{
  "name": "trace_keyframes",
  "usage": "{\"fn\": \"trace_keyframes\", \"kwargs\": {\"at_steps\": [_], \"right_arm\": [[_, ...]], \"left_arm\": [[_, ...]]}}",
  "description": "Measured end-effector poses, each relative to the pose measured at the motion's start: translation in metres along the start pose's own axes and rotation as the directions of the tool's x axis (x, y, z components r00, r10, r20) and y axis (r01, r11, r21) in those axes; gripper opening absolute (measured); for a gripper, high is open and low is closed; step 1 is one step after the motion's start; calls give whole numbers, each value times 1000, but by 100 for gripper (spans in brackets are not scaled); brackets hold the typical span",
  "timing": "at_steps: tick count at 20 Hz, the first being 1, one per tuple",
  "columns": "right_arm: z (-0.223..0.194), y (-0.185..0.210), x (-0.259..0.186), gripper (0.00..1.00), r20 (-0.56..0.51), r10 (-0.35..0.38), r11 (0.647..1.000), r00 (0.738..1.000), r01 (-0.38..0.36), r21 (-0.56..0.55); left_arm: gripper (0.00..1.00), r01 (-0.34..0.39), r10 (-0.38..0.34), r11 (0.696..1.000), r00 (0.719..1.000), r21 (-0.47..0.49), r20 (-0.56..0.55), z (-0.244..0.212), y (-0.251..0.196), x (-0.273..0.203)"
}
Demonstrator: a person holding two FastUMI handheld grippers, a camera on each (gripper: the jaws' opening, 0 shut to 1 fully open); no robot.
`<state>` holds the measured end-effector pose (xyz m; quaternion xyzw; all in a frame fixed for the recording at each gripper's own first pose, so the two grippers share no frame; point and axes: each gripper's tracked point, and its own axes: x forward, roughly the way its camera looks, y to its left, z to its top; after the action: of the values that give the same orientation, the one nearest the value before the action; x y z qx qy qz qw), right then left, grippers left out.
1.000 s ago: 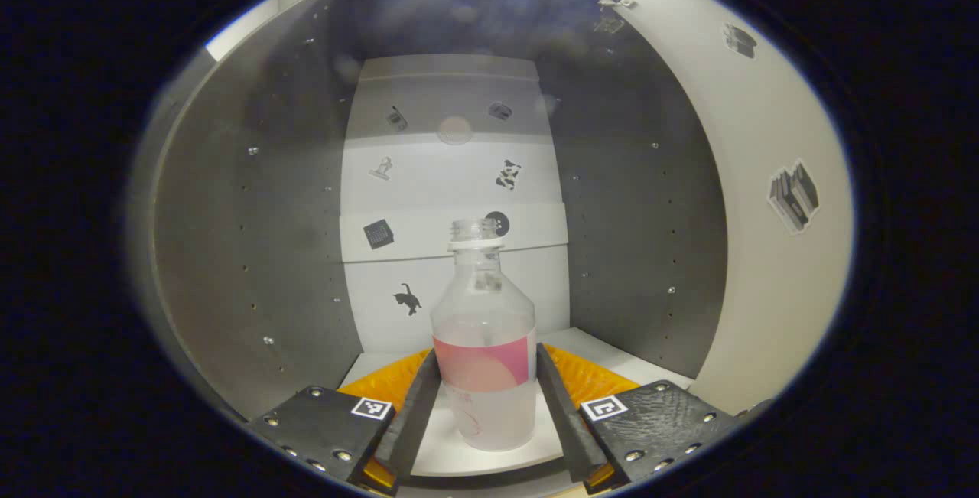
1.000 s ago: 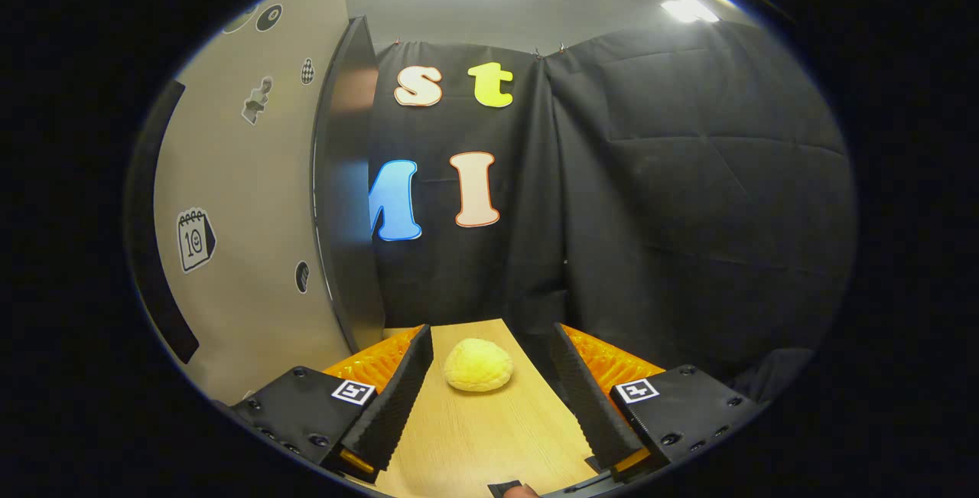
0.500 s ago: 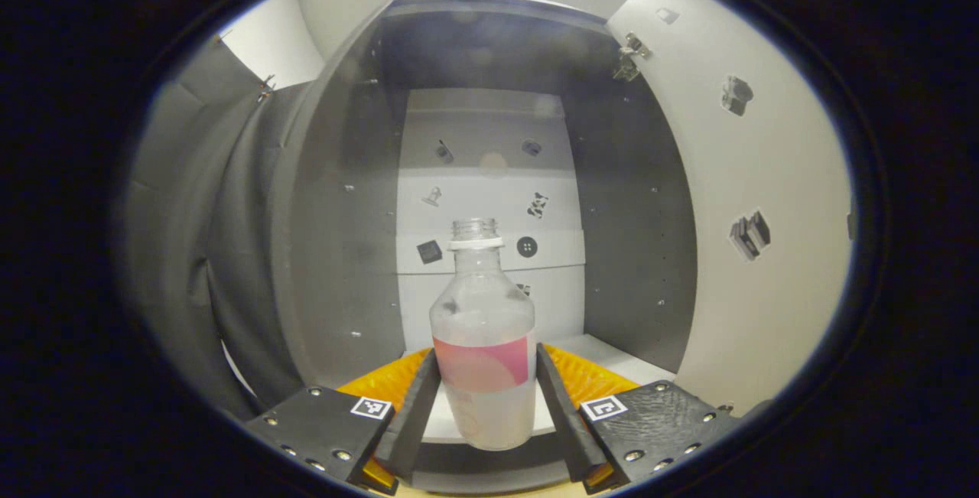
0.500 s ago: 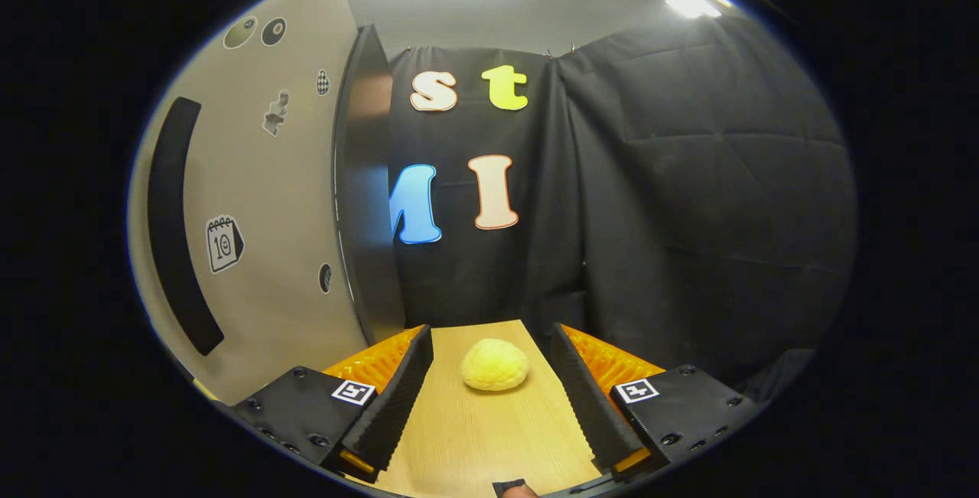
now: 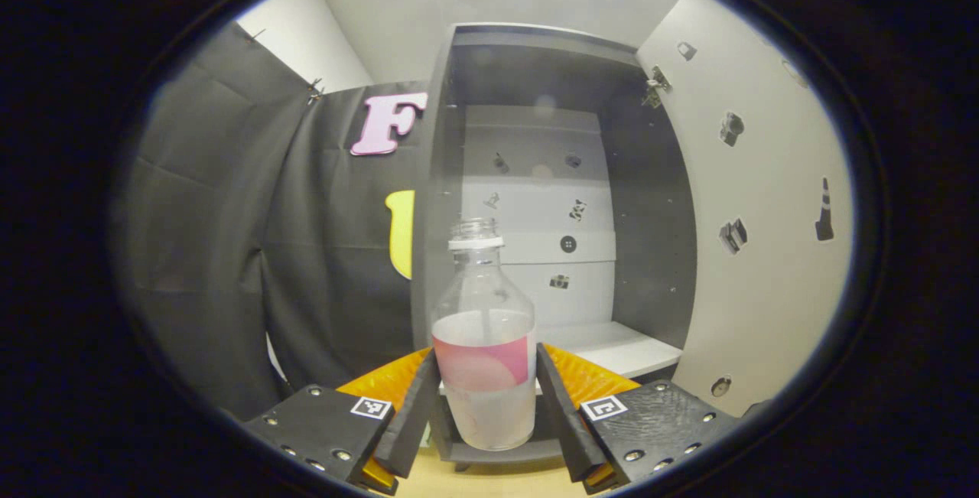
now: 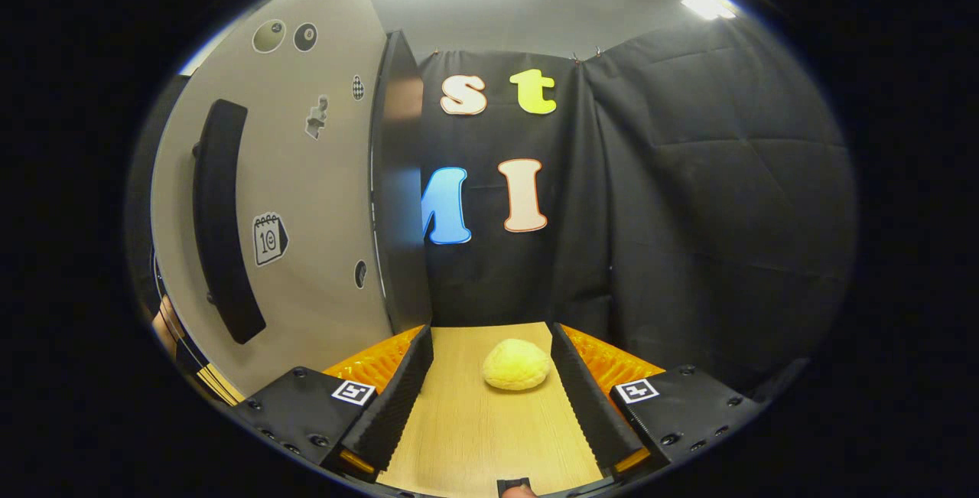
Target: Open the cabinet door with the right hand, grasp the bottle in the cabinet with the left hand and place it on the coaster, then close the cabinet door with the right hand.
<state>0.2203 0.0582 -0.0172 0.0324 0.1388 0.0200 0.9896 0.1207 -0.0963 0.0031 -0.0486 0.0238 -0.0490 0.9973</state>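
Already the bottle (image 5: 483,345) has been drawn out of the cabinet (image 5: 566,177): a second ago it was seen standing deep between the grey side walls, whereas now the white shelf (image 5: 612,345) lies well behind it and booth cloth is seen to the left of the left gripper (image 5: 485,406). The bottle is held upright, with both fingers (image 5: 417,406) pressed against its lower body at the pink label band. It is uncapped and partly filled with a cloudy liquid, so it should be carried level. By this judgement the grasp is done and the carry to the coaster comes next; no coaster can be pointed to.

The right gripper (image 6: 489,398) is held spread and empty over the wooden tabletop (image 6: 474,437), with a yellow bun-like lump (image 6: 516,364) just ahead between its fingers. To its left the cabinet door (image 6: 306,200) stands swung wide, and its dark bar handle (image 6: 222,222) has come further into view. Closing is left for later.

No brand wording can be read on the bottle's label. On the door, a calendar sticker (image 6: 269,238) bearing the number 10 is legible.
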Motion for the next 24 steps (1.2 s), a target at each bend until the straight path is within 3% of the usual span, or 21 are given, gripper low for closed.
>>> {"fn": "trace_keyframes", "kwargs": {"at_steps": [9, 15, 24], "right_arm": [[-11, 23, 0, 98, -13, 83, 996, 996, -84, -16], [-16, 26, 0, 98, -18, 80, 997, 997, -80, -13], [-26, 30, -2, 98, -56, 67, 996, 996, -71, -60]], "left_arm": [[74, -68, 67, 997, 997, -33, -35, -43, 44, -84], [75, -72, 70, 996, 996, -45, -52, -87, 58, -123], [72, -87, 77, 995, 982, -51, -172, -194, 60, -159]]}}
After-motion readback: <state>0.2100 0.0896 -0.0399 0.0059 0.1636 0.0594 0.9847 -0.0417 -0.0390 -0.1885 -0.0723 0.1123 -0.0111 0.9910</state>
